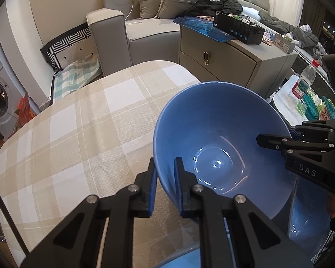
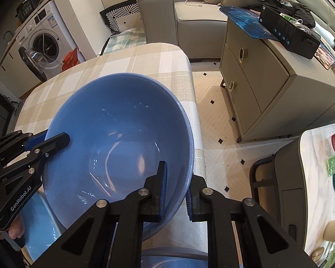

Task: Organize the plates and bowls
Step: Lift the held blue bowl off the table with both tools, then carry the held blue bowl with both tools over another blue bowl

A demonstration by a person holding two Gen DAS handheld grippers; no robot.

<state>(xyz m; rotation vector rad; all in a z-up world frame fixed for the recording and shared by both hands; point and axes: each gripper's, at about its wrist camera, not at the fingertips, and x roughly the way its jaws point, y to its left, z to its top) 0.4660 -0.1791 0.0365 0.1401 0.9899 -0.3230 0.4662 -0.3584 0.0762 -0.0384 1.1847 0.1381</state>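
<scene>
A large blue bowl (image 1: pixel 223 134) (image 2: pixel 114 134) is held tilted over the checked tablecloth (image 1: pixel 78 122) (image 2: pixel 158 60), pinched on opposite sides of its rim. My left gripper (image 1: pixel 166 187) (image 2: pixel 48 139) is shut on the near-left rim, one finger inside and one outside. At the opposite rim my right gripper (image 2: pixel 176 192) (image 1: pixel 288 134) is shut the same way. More blue dishware (image 1: pixel 308 218) (image 2: pixel 44 234) lies under the bowl, mostly hidden by it and the grippers.
The table's rounded far edge drops to the floor. Beyond it stand a grey sofa (image 1: pixel 114 33), a beige drawer cabinet (image 1: pixel 223 60) (image 2: pixel 268 84) and a washing machine (image 2: pixel 42 42). A side table (image 1: pixel 288 105) to the right carries a water bottle (image 1: pixel 306 78) and teal packets.
</scene>
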